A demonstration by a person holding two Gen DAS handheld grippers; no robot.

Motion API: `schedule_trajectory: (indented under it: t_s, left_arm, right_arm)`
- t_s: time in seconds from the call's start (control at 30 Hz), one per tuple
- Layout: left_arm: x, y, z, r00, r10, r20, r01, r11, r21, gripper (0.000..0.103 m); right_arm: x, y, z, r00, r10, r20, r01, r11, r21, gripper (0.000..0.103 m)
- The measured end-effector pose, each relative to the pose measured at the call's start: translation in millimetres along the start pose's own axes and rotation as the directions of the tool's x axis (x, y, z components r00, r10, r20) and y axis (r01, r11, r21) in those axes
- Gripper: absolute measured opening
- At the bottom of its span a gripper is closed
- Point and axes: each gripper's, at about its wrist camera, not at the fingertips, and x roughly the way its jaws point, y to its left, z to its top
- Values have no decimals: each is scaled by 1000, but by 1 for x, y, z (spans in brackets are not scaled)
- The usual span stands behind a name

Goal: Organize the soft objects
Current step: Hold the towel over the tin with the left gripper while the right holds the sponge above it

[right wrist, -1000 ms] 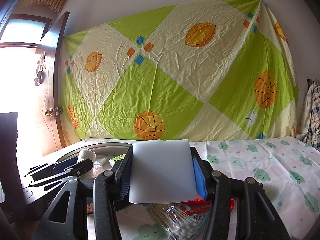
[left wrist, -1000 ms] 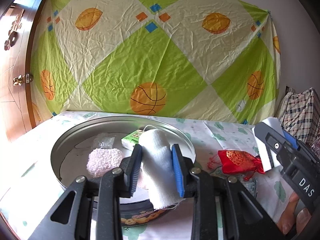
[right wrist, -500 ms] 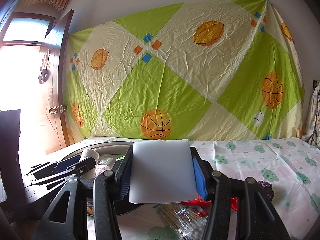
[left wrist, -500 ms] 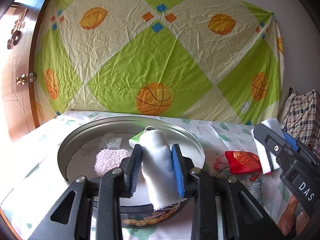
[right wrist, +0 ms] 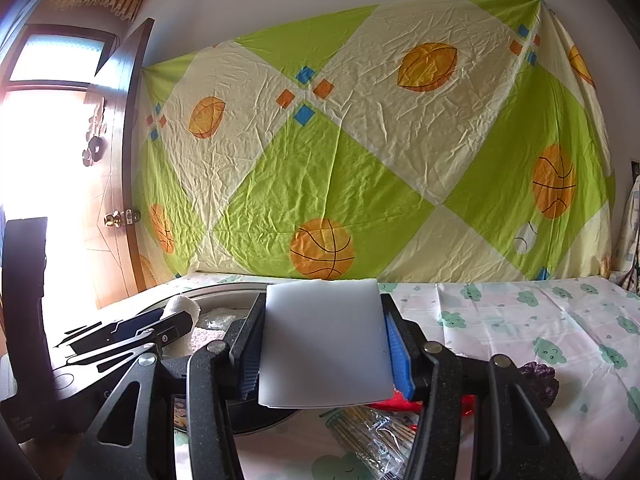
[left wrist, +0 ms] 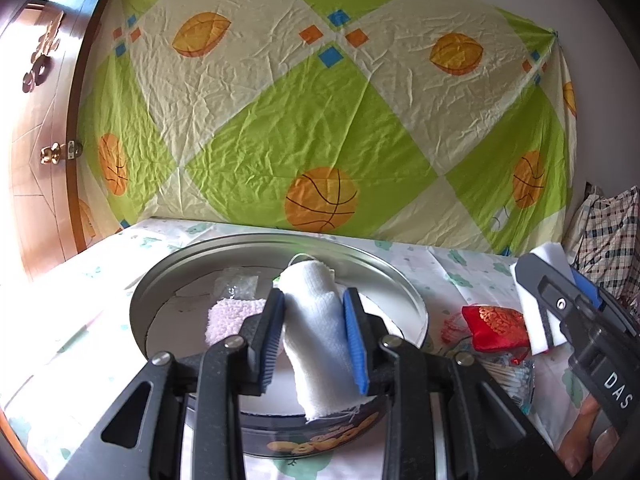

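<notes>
Over the round tin [left wrist: 408, 292], left jaws clamp a white cloth roll [left wrist: 320, 332]; right jaws clamp a white sponge [right wrist: 324, 344].

White rolled cloth [left wrist: 320, 332] is pinched upright-ish above the round tin [left wrist: 400, 280], where a fluffy pink pad [left wrist: 228, 314] already lies. Flat white sponge block [right wrist: 324, 344] is clamped too. Red embroidered pouch [left wrist: 496, 326] lies beside the tin.

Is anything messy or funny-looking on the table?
Nothing looks spilled or broken. The red pouch and the bag of cotton swabs lie loose on the tablecloth beside the round tin, not in it.
</notes>
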Motion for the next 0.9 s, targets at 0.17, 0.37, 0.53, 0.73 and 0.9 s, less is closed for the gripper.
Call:
schedule_trajectory:
  t_s: [0.17, 0.37, 0.53, 0.73, 0.9]
  left_arm:
    - [0, 4, 0, 1000, 3, -1, -3, 1000, -7, 29]
    - [-1, 8, 0, 1000, 8, 1, -8, 1000, -10, 29]
    - [-1, 13, 0, 1000, 15, -2, -15, 1000, -16, 29]
    - [0, 17, 0, 1000, 20, -4, -20, 1000, -20, 29]
    - [1, 18, 1, 1000, 26, -5, -26, 1000, -17, 29]
  right_arm:
    - [1, 5, 0, 1000, 10, 1, -10, 1000, -2, 55]
    - [3, 11, 0, 1000, 24, -3, -24, 1000, -2, 55]
    - [6, 15, 0, 999, 33, -5, -33, 999, -5, 55]
    - [7, 20, 0, 999, 41, -5, -41, 999, -11, 55]
    - [9, 24, 0, 999, 50, -11, -50, 999, -17, 55]
